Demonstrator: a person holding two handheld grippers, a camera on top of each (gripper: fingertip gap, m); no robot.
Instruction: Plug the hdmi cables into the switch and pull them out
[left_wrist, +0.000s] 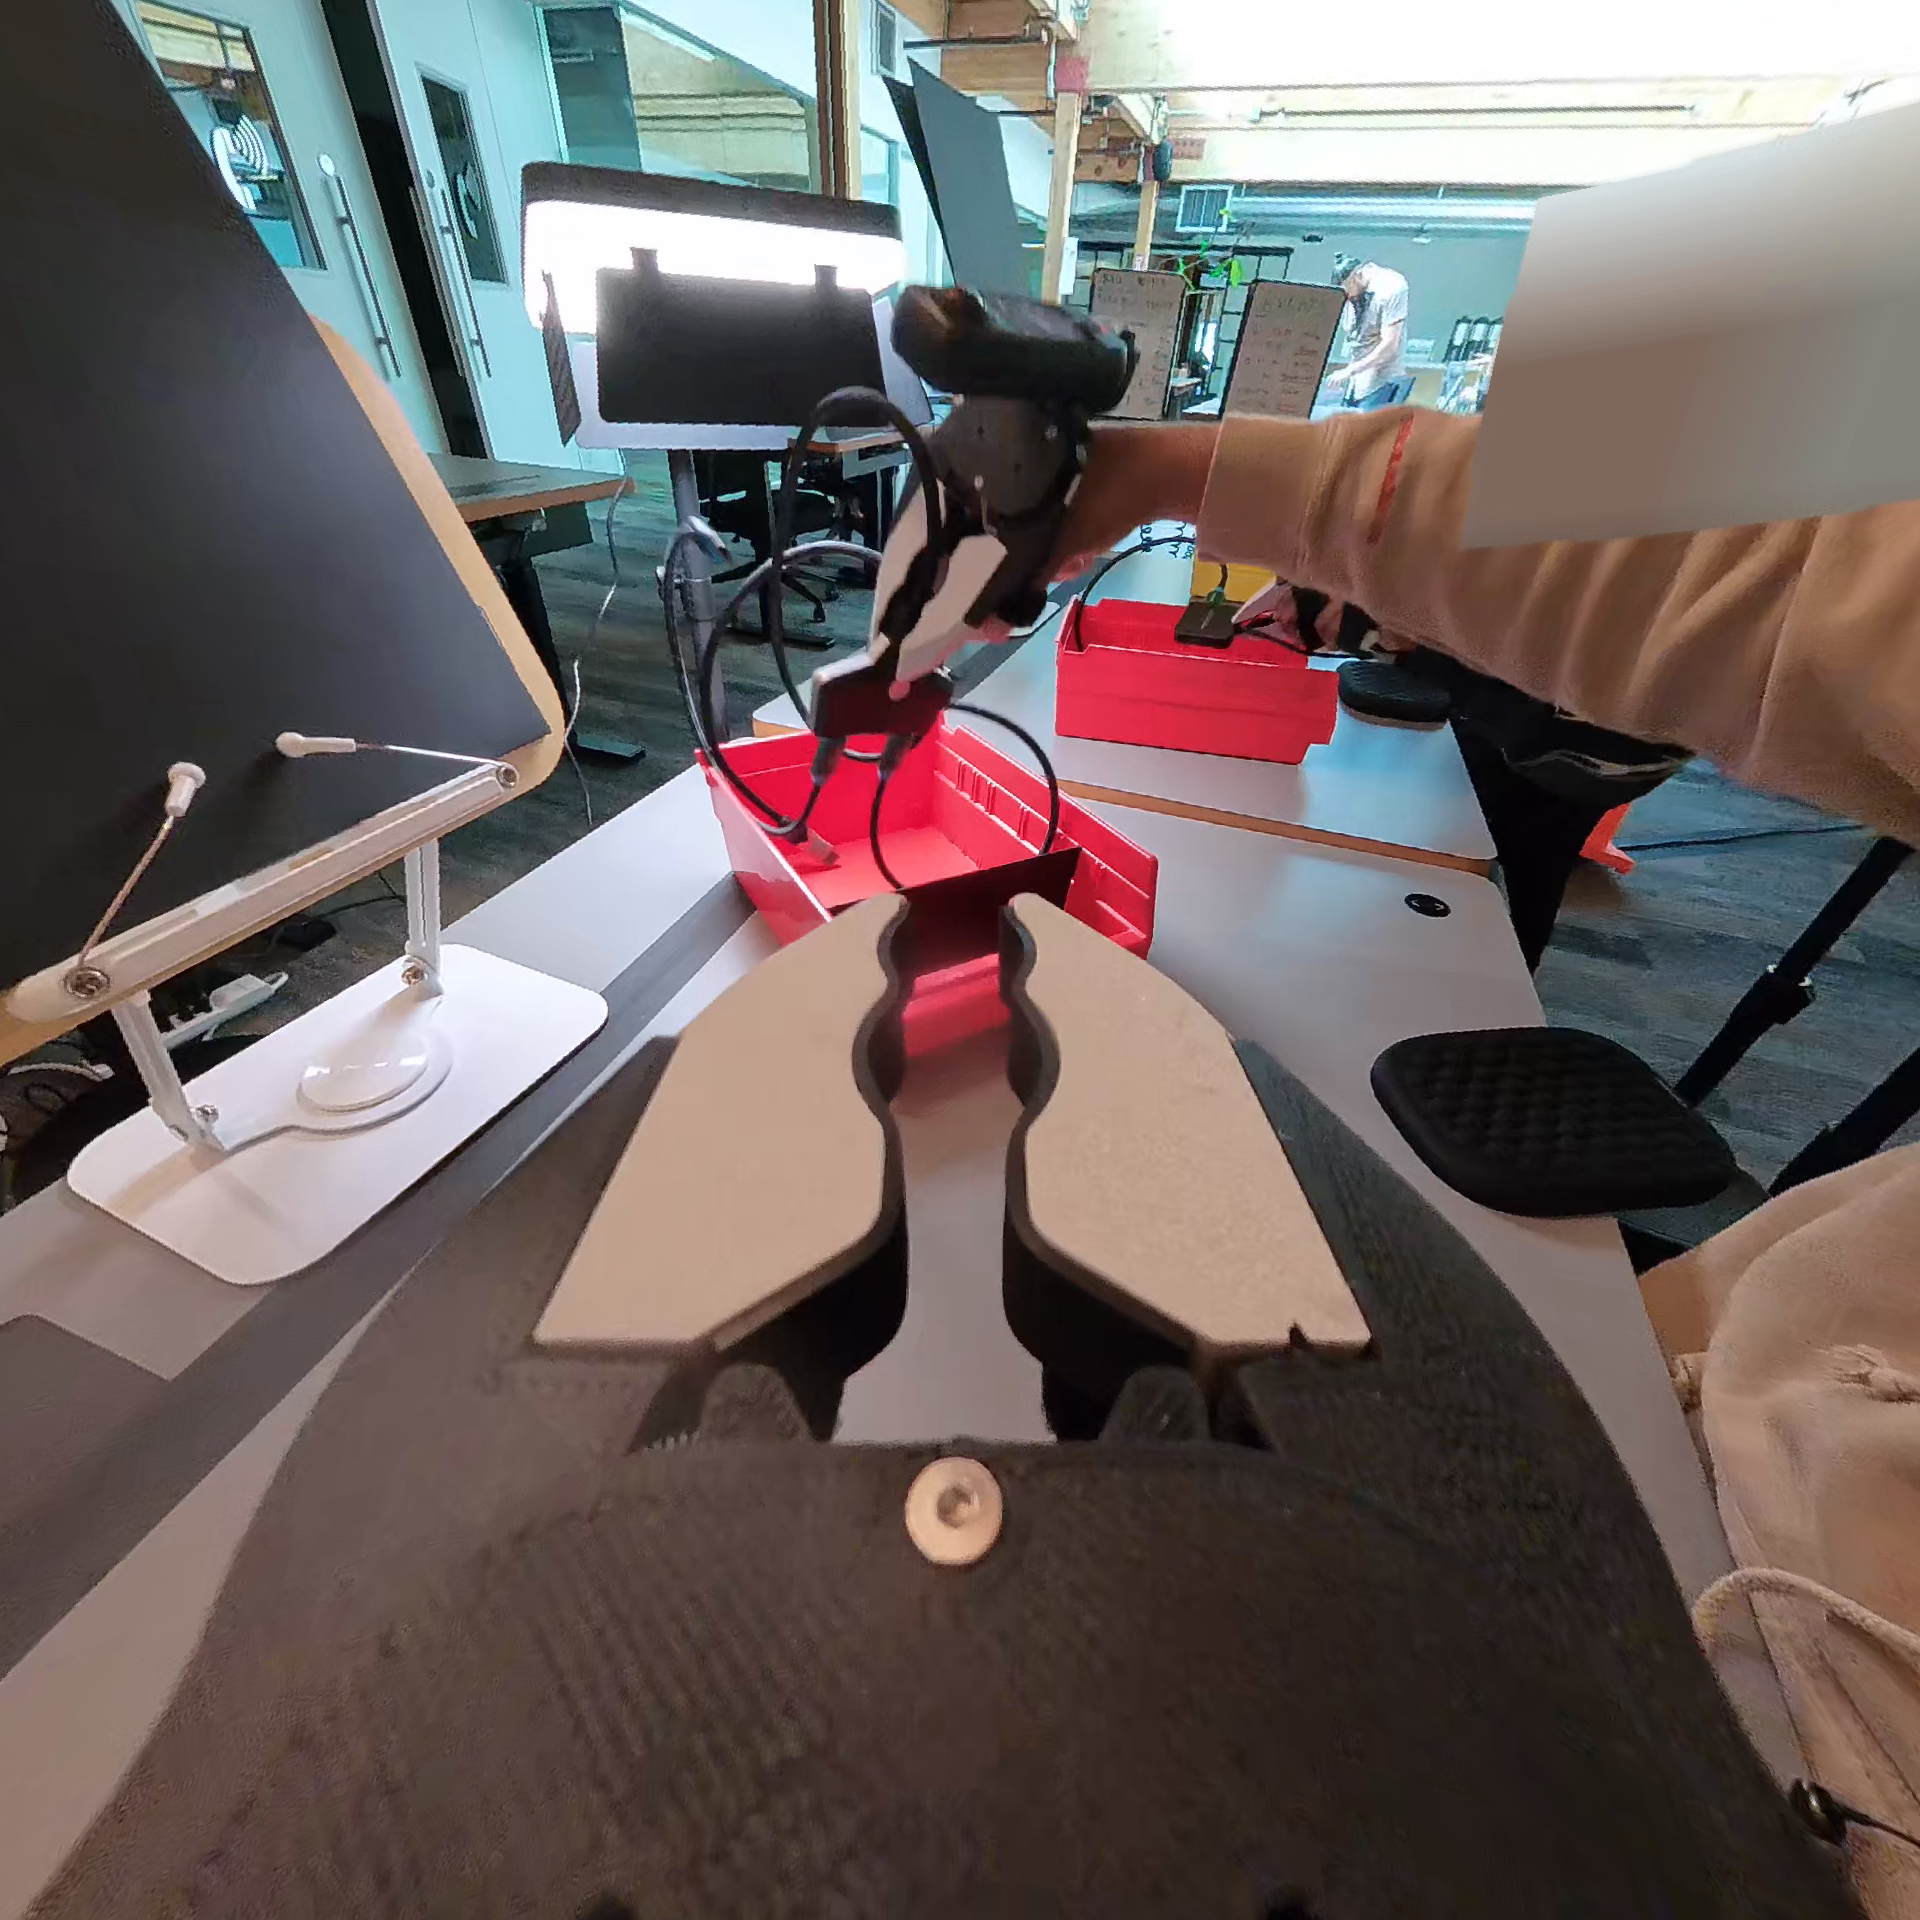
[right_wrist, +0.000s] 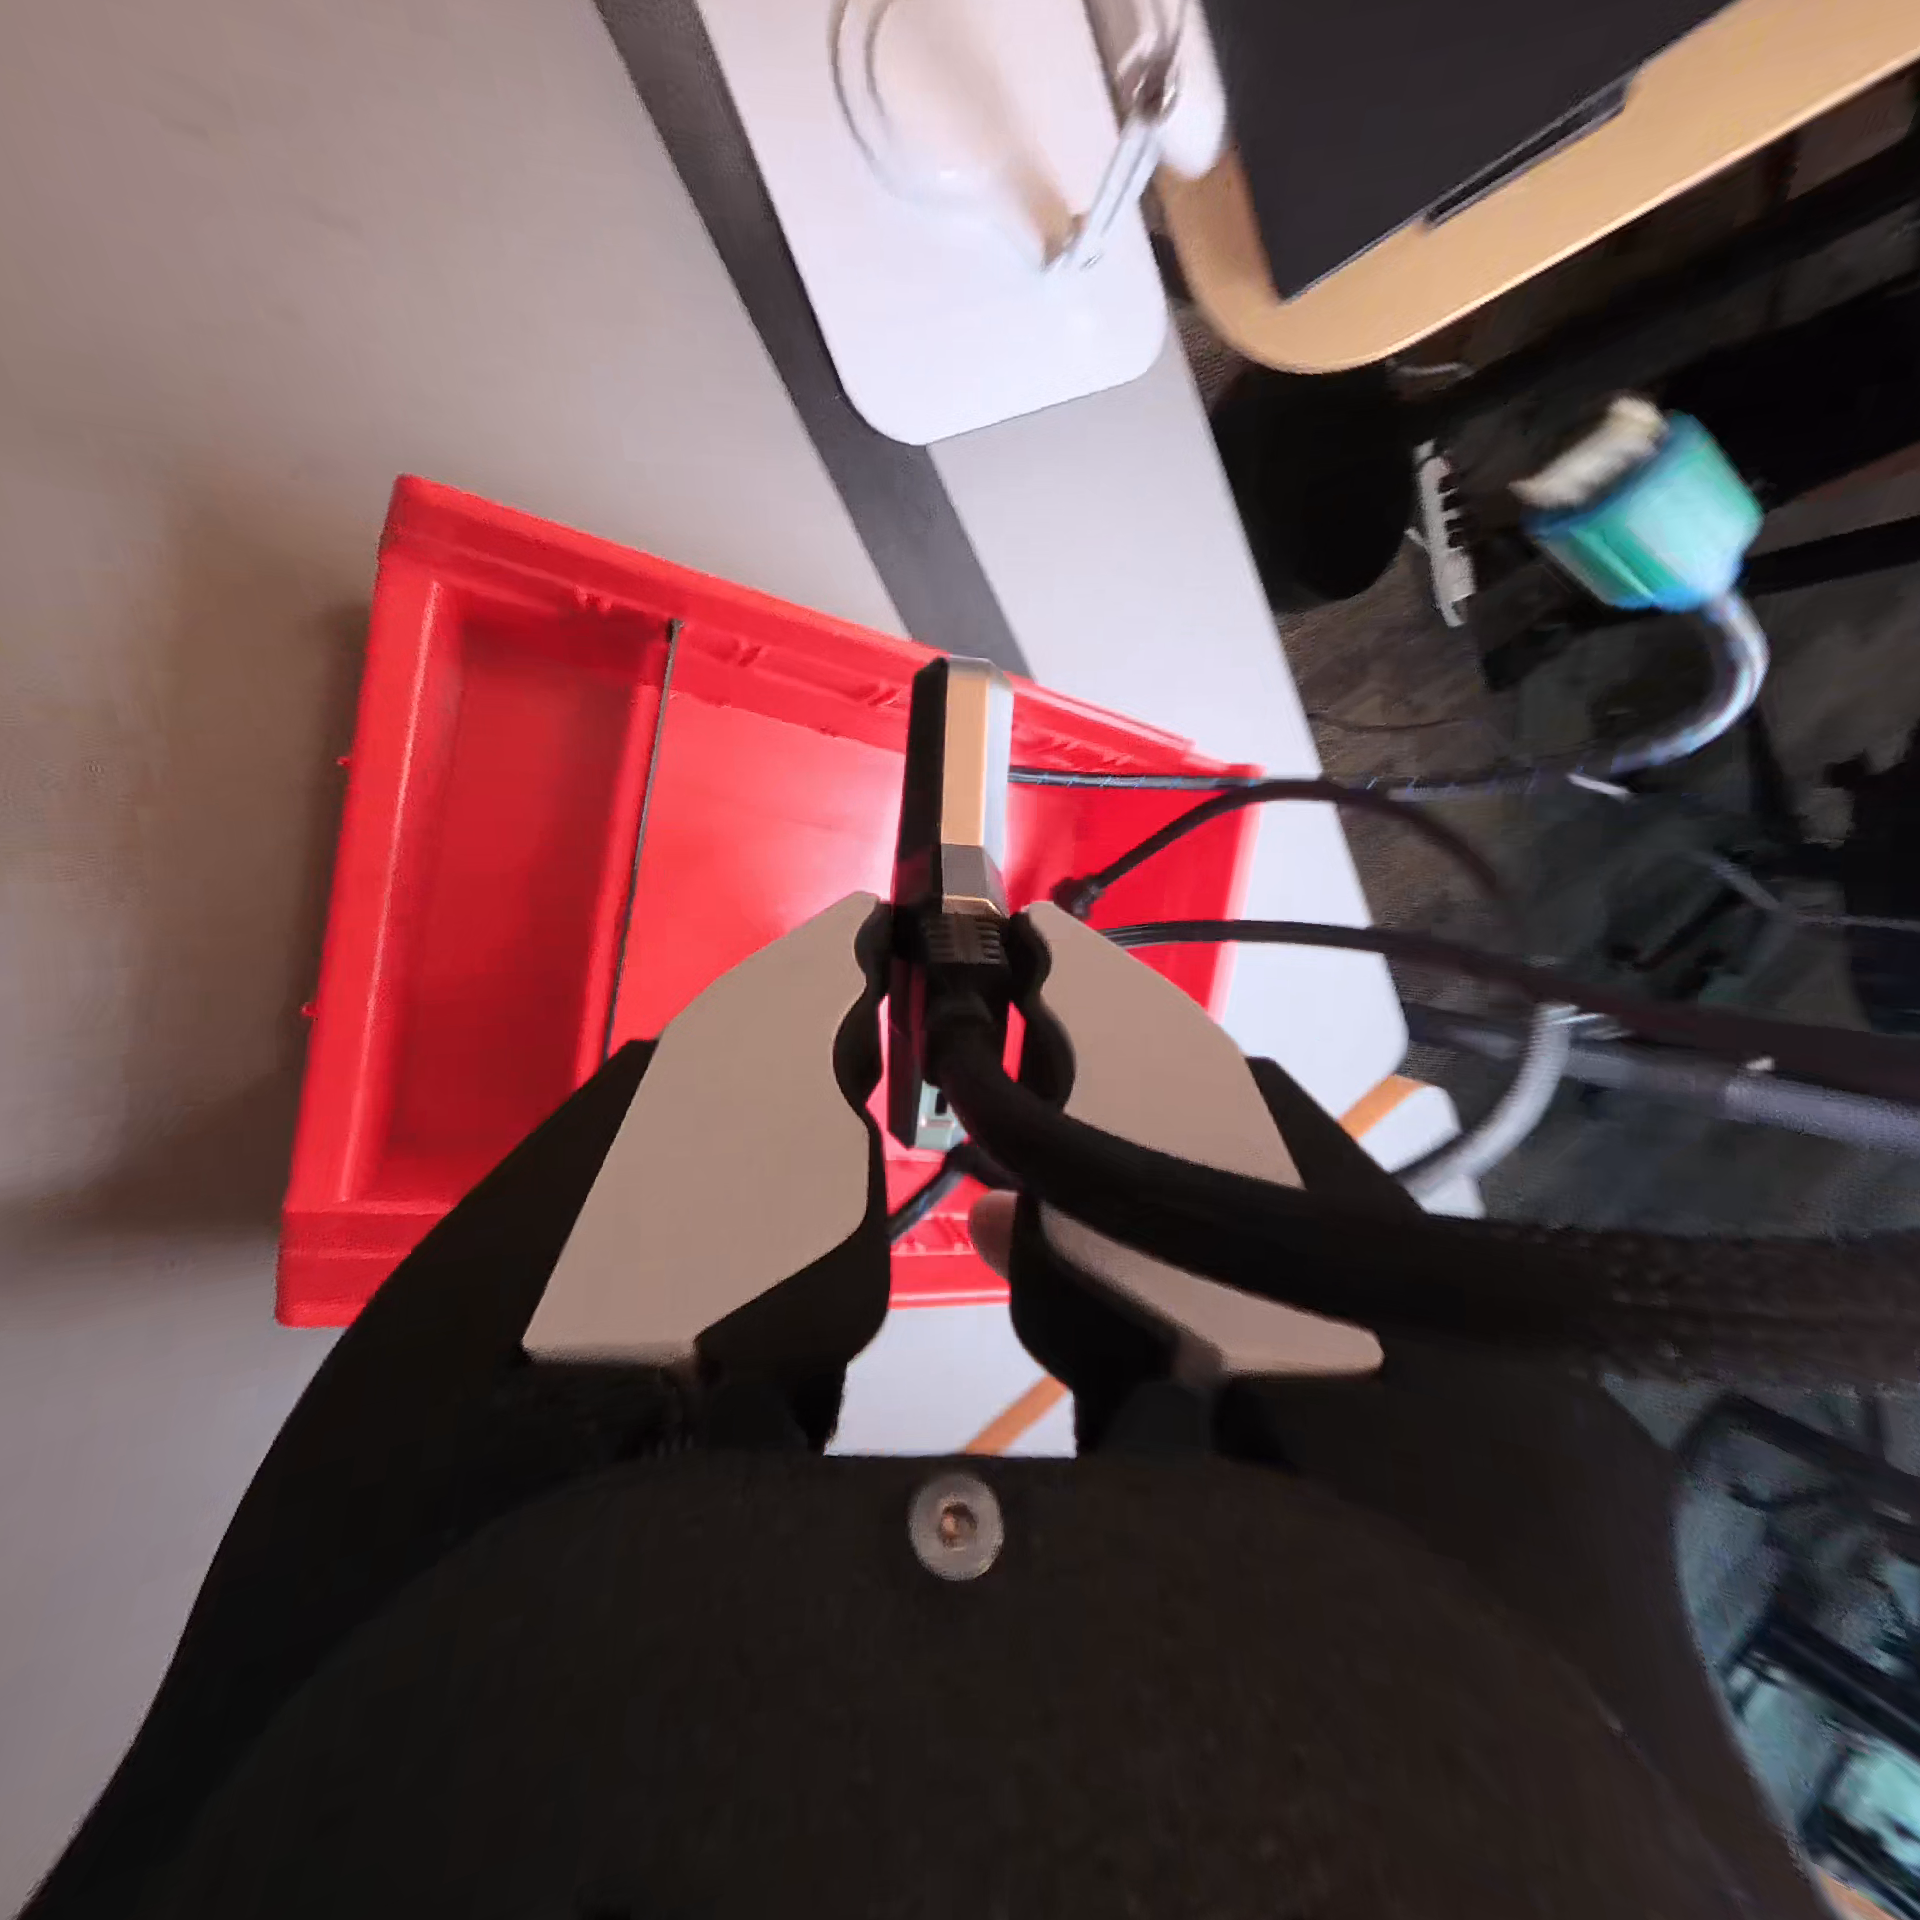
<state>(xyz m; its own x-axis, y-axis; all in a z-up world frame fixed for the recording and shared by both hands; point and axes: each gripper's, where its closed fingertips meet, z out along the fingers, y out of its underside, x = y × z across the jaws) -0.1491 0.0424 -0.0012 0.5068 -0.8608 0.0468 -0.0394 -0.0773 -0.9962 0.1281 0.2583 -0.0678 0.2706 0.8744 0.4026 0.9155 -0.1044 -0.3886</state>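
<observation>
My right gripper (left_wrist: 909, 660) is shut on the black hdmi switch (left_wrist: 878, 707) and holds it in the air above an open red bin (left_wrist: 1101, 883). Black cables (left_wrist: 717, 665) loop down from the switch, and one loose plug (left_wrist: 821, 850) hangs into the bin. In the right wrist view the gripper (right_wrist: 951, 925) clamps the switch (right_wrist: 920, 821) edge-on, together with a silver plug (right_wrist: 975, 790) and its thick black cable (right_wrist: 1195, 1205), over the bin (right_wrist: 499, 883). My left gripper (left_wrist: 951, 925) is open and empty, low over the table just in front of the bin.
A white tablet stand (left_wrist: 343, 1091) carrying a dark board (left_wrist: 208, 520) stands at the left. A second red bin (left_wrist: 1184, 686) sits on the far table, where another person works. A black padded armrest (left_wrist: 1548, 1122) is at the right. The grey table (left_wrist: 1299, 935) ends at the bin's far side. Tip to tip, the grippers are about 35 cm apart.
</observation>
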